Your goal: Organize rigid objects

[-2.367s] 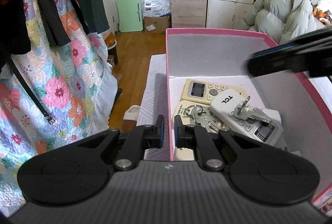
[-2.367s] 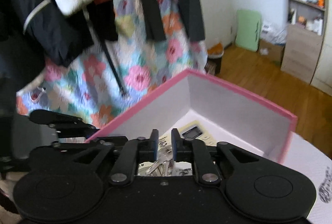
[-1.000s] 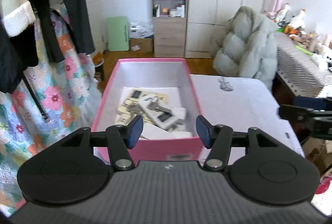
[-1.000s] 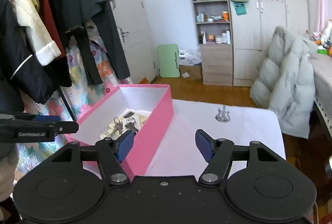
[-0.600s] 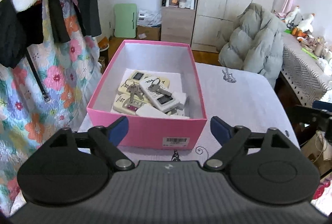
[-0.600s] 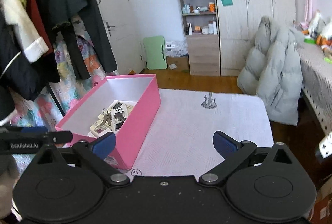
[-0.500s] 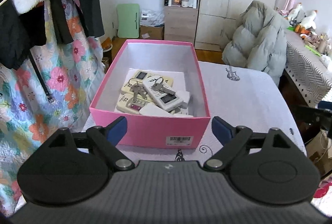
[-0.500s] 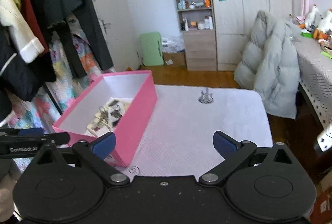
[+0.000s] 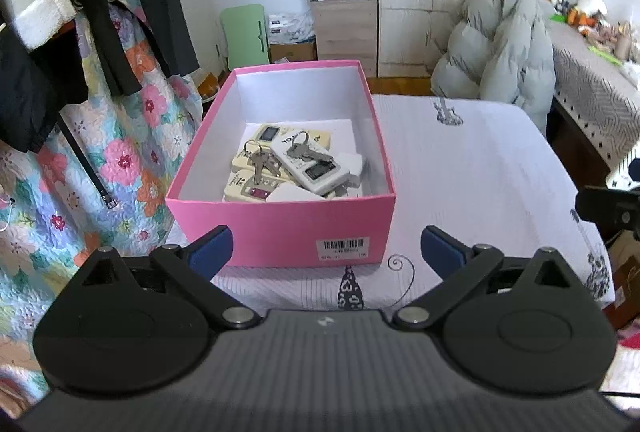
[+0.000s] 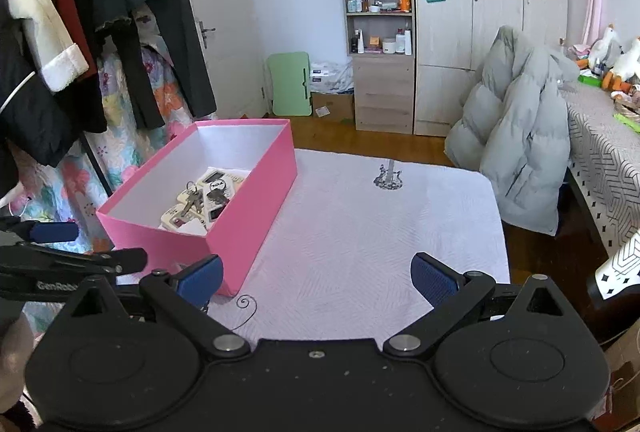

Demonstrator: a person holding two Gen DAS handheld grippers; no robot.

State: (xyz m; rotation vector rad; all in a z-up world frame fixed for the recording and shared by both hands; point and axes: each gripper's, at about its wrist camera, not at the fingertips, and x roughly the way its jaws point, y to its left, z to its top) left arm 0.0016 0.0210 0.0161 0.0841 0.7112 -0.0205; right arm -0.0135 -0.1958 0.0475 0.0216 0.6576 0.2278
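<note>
A pink box (image 9: 280,228) with a white inside stands on the left part of the white tablecloth (image 9: 460,167). It holds several remote controls (image 9: 308,165), two bunches of keys (image 9: 260,161) and small white items. The box also shows in the right wrist view (image 10: 244,216). My left gripper (image 9: 325,252) is open and empty, held back from the box's near wall. My right gripper (image 10: 317,278) is open and empty, above the cloth to the right of the box. The left gripper's side shows at the left edge of the right wrist view (image 10: 60,264).
Clothes on a rack (image 10: 100,31) and a floral quilt (image 9: 80,159) hang left of the table. A grey puffer jacket (image 10: 516,135) sits on a chair beyond the table's far right corner. A shelf unit and wardrobes (image 10: 400,31) line the back wall.
Both grippers were shut over the box's contents, then opened wide and pulled back from the box. Over the last half second they barely moved.
</note>
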